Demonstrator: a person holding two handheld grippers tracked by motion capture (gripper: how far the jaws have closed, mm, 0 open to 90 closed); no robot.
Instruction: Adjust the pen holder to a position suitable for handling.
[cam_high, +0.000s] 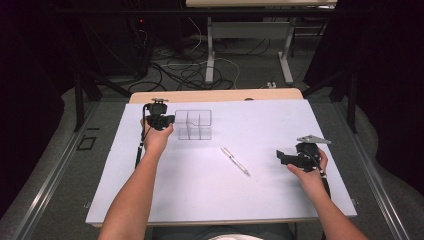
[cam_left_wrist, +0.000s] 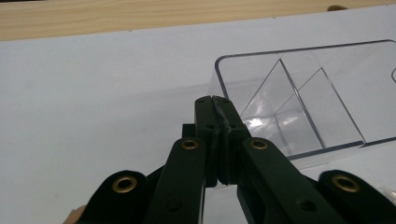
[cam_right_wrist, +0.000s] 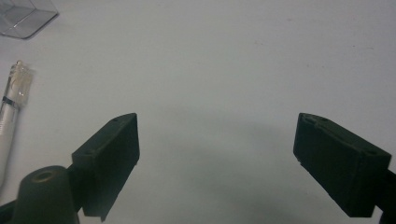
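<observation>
No brand, label or writing can be read on anything here; the pen's barrel is too small and blurred to tell.

The left claw (cam_left_wrist: 215, 105) is clenched, its two black jaws pressed flat together with nothing between them. In the left gripper view its tips sit just at the near left corner of the clear plastic organizer (cam_left_wrist: 303, 93), so close that touching or not cannot be told. The organizer (an open-topped box with thin dividers making several compartments) stands upright on the white tabletop (cam_high: 210, 185) toward its far left part. In the high view the left hand (cam_high: 156, 137) holds its claw (cam_high: 167, 120) just left of the organizer (cam_high: 194, 125), the forearm reaching forward from the bottom edge, the cable hanging down beside the wrist.

The right claw (cam_right_wrist: 217, 149) is released, jaws spread wide over bare tabletop, gripping nothing. The pen (cam_right_wrist: 11, 107) lies at the left margin of the right gripper view, apart from the jaws. From above, the pen (cam_high: 235, 161) lies slanted near the middle of the tabletop, between the two hands. The right hand (cam_high: 307, 167) holds its claw (cam_high: 281, 157) low near the right side, pointing left toward the pen.
</observation>
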